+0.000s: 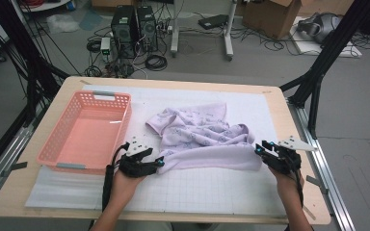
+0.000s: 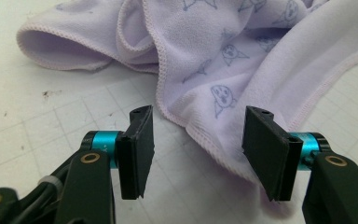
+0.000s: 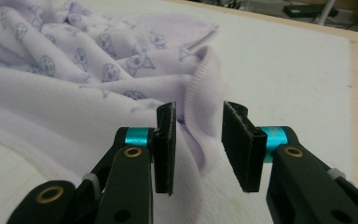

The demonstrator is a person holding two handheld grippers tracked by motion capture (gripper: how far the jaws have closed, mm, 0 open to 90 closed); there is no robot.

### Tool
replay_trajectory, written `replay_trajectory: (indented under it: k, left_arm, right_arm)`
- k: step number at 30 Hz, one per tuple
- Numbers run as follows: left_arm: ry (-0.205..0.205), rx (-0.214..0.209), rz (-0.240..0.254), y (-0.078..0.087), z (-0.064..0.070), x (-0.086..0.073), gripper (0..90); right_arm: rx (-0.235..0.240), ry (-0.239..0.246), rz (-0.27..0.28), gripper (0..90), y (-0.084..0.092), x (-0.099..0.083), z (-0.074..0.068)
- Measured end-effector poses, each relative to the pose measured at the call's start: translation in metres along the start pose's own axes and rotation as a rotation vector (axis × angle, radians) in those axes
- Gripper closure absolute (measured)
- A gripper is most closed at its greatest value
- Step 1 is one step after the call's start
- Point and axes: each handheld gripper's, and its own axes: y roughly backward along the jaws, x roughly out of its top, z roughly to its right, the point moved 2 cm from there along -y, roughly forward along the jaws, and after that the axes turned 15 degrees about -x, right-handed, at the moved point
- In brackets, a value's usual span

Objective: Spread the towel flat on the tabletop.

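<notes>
A lilac towel [image 1: 202,139] printed with small cat faces lies crumpled on the white grid mat [image 1: 207,187], its near edge folded into a long band. At the band's left end my left gripper [image 1: 160,162] stands open. In the left gripper view the towel [image 2: 223,60] has a hemmed corner lying between the jaws of my left gripper [image 2: 198,149], with neither pad pressing on it. My right gripper [image 1: 259,148] is at the band's right end. In the right gripper view a raised fold of the towel [image 3: 74,93] stands in the gap of my right gripper [image 3: 198,144], which is open.
A pink plastic basket [image 1: 124,126], with nothing in it, sits on the mat to the left of the towel, close to my left hand. The wooden table edge [image 1: 308,192] runs just right of my right hand. Computers and cables lie on the floor beyond the table.
</notes>
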Motion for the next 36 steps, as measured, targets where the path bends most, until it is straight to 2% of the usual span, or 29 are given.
replay_trajectory:
  k: [3, 9, 13, 16, 17, 18, 20, 23, 25, 26, 27, 29, 33, 36]
  left_arm:
    - [-0.006, -0.013, 0.000, 0.004, 0.003, -0.004, 43.5]
    - [0.012, -0.034, -0.005, 0.002, 0.004, -0.009, 44.4]
    - [0.010, -0.045, -0.032, -0.002, 0.007, -0.012, 44.9]
    - [0.024, -0.051, -0.040, -0.006, 0.007, -0.013, 44.7]
    - [0.024, -0.051, -0.057, -0.008, 0.007, -0.013, 44.7]
    - [0.026, -0.042, -0.079, -0.011, 0.007, -0.013, 44.9]
    - [0.018, -0.018, -0.102, -0.013, 0.008, -0.013, 46.0]
    - [-0.008, 0.001, -0.112, -0.014, 0.011, -0.013, 55.7]
    - [-0.043, -0.007, -0.125, -0.015, 0.015, -0.014, 70.6]
    - [-0.038, -0.026, -0.127, -0.015, 0.016, -0.014, 75.5]
    - [-0.049, -0.036, -0.130, -0.016, 0.017, -0.014, 84.1]
    - [-0.052, -0.034, -0.133, -0.015, 0.018, -0.014, 86.8]
    - [0.000, -0.055, -0.114, -0.011, 0.017, -0.016, 87.3]
    - [0.011, -0.069, -0.100, -0.007, 0.019, -0.018, 87.3]
  right_arm:
    - [0.005, -0.024, -0.014, 64.6, 0.008, -0.008, 0.007]
    - [0.045, 0.041, -0.096, 61.6, 0.008, -0.030, -0.001]
    - [0.062, 0.014, -0.119, 58.2, 0.006, -0.033, -0.004]
    - [0.058, 0.045, -0.157, 57.9, 0.004, -0.038, -0.008]
    - [0.057, 0.061, -0.175, 58.2, 0.002, -0.040, -0.009]
    - [0.052, 0.077, -0.199, 58.7, 0.000, -0.042, -0.010]
    - [0.043, 0.096, -0.201, 62.4, 0.000, -0.040, -0.013]
    - [0.054, 0.098, -0.202, 69.3, 0.000, -0.040, -0.014]
    - [0.063, 0.102, -0.200, 74.1, 0.000, -0.040, -0.015]
    - [0.066, 0.100, -0.204, 77.7, 0.000, -0.040, -0.015]
    - [0.080, 0.105, -0.202, 84.0, 0.000, -0.040, -0.016]
    - [0.074, 0.126, -0.197, 85.0, 0.001, -0.040, -0.018]
    - [0.097, 0.083, -0.208, 85.3, 0.003, -0.041, -0.015]
    - [0.105, 0.080, -0.213, 85.3, 0.008, -0.043, -0.016]
